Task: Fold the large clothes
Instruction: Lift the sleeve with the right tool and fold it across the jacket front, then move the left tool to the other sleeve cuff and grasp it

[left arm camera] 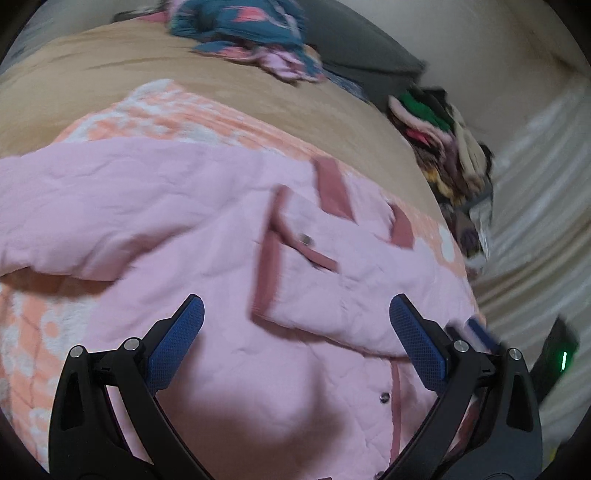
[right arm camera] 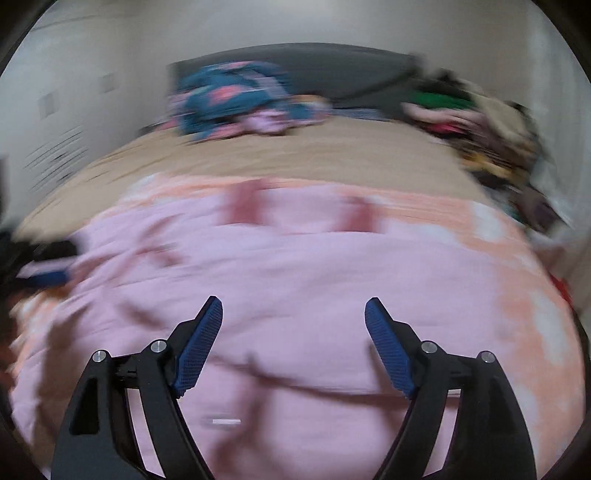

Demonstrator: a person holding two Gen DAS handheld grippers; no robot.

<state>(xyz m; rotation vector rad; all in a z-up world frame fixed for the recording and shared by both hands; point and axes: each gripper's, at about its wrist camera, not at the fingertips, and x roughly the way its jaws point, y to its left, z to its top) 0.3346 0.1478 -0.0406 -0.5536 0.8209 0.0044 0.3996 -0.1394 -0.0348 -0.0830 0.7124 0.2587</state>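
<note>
- Bed with a tan cover takes up most of both views; all places below are given from the pink jacket.
- Pink jacket, quilted, darker pink trim, lies spread flat on a peach-and-white blanket that sits over the tan cover.
- Flap with a snap button is folded across the jacket's middle; two trim bands run off its far edge.
- More snaps line the jacket's near front edge, beside a strip of trim.
- Left gripper: jaws spread wide, blue pads apart over the jacket's near part, nothing between them. Cannot tell whether the tips touch the cloth.
- Right gripper: jaws stand wide over the jacket's near half, nothing pinched. Right view badly blurred; contact with the cloth cannot be told.
- In the right view, the left gripper's blue pads show at the jacket's left edge, smeared by blur.
- In the left view, a blue pad of the right gripper shows just off the jacket's right edge, behind the left gripper's right finger.
- Blue floral garment bunched well beyond the jacket, at the bed's far end.
- Clothes heap, mixed colours with green on top, beyond and right of the jacket along the bed's edge.
- Dark headboard behind both.
- Black device with green light right of the jacket, off the bed.
</note>
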